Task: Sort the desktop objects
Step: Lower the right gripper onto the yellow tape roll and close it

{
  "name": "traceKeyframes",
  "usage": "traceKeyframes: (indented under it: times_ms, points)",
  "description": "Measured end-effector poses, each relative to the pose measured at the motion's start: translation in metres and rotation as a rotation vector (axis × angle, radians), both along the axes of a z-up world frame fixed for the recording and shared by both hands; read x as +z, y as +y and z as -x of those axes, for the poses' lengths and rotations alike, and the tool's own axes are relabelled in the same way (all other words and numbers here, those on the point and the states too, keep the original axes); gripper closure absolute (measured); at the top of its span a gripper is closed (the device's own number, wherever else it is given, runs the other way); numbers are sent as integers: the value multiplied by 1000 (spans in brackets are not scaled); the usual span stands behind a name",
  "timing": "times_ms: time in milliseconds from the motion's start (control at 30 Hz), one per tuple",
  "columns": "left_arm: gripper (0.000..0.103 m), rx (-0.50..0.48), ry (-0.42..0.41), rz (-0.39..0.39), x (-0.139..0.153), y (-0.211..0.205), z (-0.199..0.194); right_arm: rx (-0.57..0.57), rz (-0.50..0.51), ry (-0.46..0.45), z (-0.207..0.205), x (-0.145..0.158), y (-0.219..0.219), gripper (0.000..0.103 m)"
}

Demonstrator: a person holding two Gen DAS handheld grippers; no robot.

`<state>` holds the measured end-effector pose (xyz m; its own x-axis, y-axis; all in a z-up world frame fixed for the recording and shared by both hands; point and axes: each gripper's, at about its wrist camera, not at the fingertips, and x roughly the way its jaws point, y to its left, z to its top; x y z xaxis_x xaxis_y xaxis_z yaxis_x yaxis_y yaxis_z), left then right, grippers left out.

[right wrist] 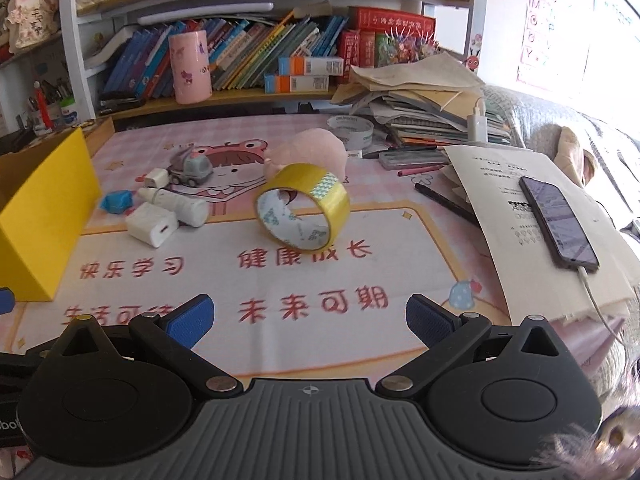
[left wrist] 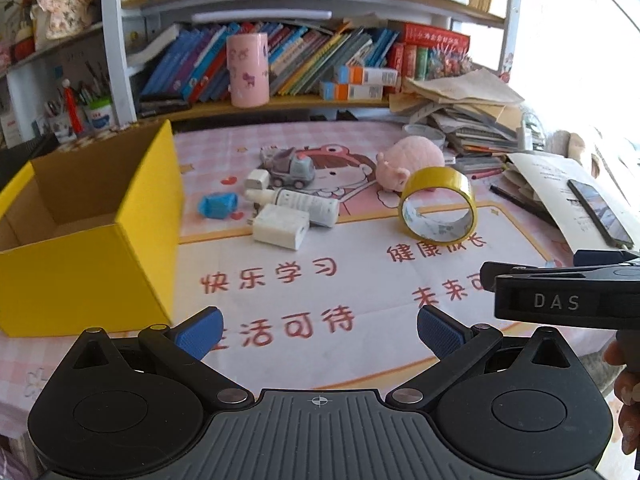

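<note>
1. Left gripper [left wrist: 318, 334]: fingers spread wide, nothing between the blue pads [left wrist: 200, 332]; it hovers over the near part of the desk mat [left wrist: 360, 360].
2. Right gripper [right wrist: 308, 322]: fingers likewise spread and empty, over the near edge of the desk mat [right wrist: 320, 356]. The left view shows it from the side [left wrist: 560, 292], at the right edge of the picture.
3. Yellow box [left wrist: 92, 240]: open-topped, at the mat's left edge. The left view shows its cardboard inside; the right view shows only an outer wall [right wrist: 44, 216].
4. Tape roll [left wrist: 439, 203] [right wrist: 304, 208]: yellow, standing on its rim near the middle of the mat.
5. Pink plush toy [left wrist: 408, 160] [right wrist: 312, 148]: just behind the tape roll.
6. Cluster left of the tape roll, near the box: large white charger [left wrist: 282, 226] [right wrist: 152, 224], white bottle [left wrist: 300, 202] [right wrist: 180, 202] lying on its side and touching it, small white plug [left wrist: 258, 179] [right wrist: 157, 177], toy truck [left wrist: 292, 166] [right wrist: 194, 168], blue wrapped item [left wrist: 216, 205] [right wrist: 117, 201].
7. Phone [right wrist: 558, 220] [left wrist: 600, 210]: on a sheet of paper at the mat's right edge; its white cable [right wrist: 592, 288] shows only in the right view.
8. Black pen [left wrist: 520, 202] [right wrist: 444, 202]: between tape roll and paper.
</note>
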<state>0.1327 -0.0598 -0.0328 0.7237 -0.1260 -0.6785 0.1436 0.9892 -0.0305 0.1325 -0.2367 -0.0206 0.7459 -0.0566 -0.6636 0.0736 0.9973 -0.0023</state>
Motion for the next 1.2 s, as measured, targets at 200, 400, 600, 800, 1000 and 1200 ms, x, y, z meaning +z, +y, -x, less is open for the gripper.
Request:
traceKeyframes:
  times_ms: [200, 400, 600, 800, 1000, 1200]
  points:
    - [0, 37, 18, -8, -3, -17, -27, 26, -30, 28, -34, -6, -27, 0]
    - [0, 101, 38, -39, -6, -24, -57, 67, -24, 10, -65, -6, -43, 0]
    - [0, 144, 37, -89, -14, -26, -85, 120, -31, 13, -96, -12, -55, 2]
    - [0, 149, 69, -115, -33, -23, -115, 197, 1, 16, -122, -17, -54, 4]
    - [4, 152, 87, -131, -49, -14, -149, 246, 21, 33, -145, -23, -54, 8]
    - [11, 53, 151, -99, -60, -4, -175, 284, 15, 59, -158, -29, -52, 11]
